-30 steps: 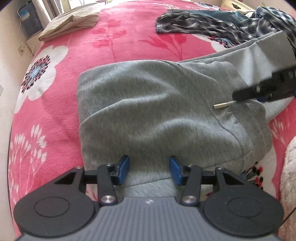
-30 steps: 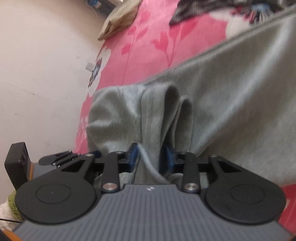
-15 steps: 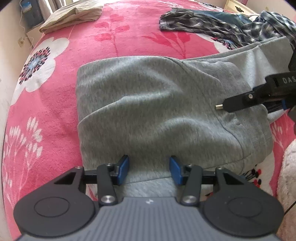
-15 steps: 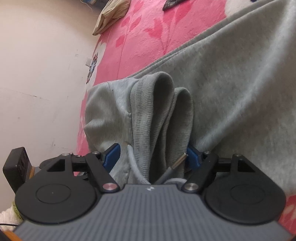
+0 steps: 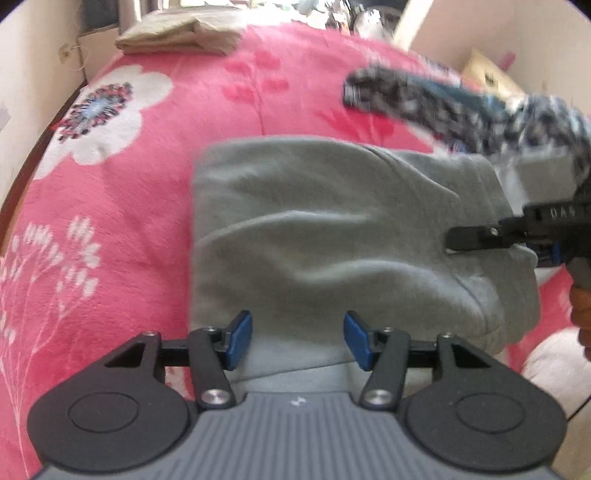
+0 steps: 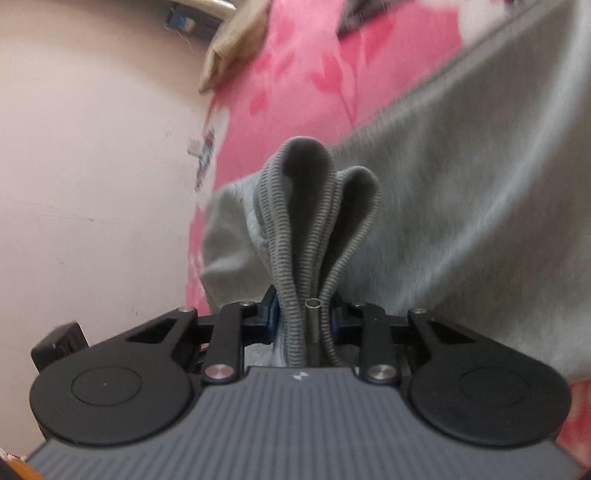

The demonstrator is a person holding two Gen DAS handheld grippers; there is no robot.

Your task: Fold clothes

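Right gripper (image 6: 303, 320) — black linkage arms with blue pads; its jaws have just been closing and now clamp a bunched fold of the ribbed grey waistband (image 6: 321, 221), with a small metal-tipped drawstring end (image 6: 314, 314) standing between the ribs. In the left wrist view the same gripper (image 5: 491, 236) enters from the right and sits on the garment's right end.

Left gripper (image 5: 298, 339) — same build; its jaws have just been opening and stand apart, blue pads (image 5: 240, 338) clear on either side of the near hem, nothing pressed between them.

Grey fleece sweatpants (image 5: 325, 236) — the task's garment, folded into a broad rectangular block near the middle of the bed, left edge straight, upper surface lightly creased, waistband end lifted at the right.

Pink plush bedspread with white flower print (image 5: 110, 206) — carries everything; a large white bloom lies toward its far left edge.

White fluffy item (image 5: 554, 362) — at the near right edge of the bed; its kind cannot be told.

Dark checked shirt (image 5: 436, 107) — blurred, spread beyond the sweatpants toward the far right edge.

Beige folded cloth (image 5: 181, 35) — at the far left corner of the bed, against the pale wall (image 6: 92, 166).
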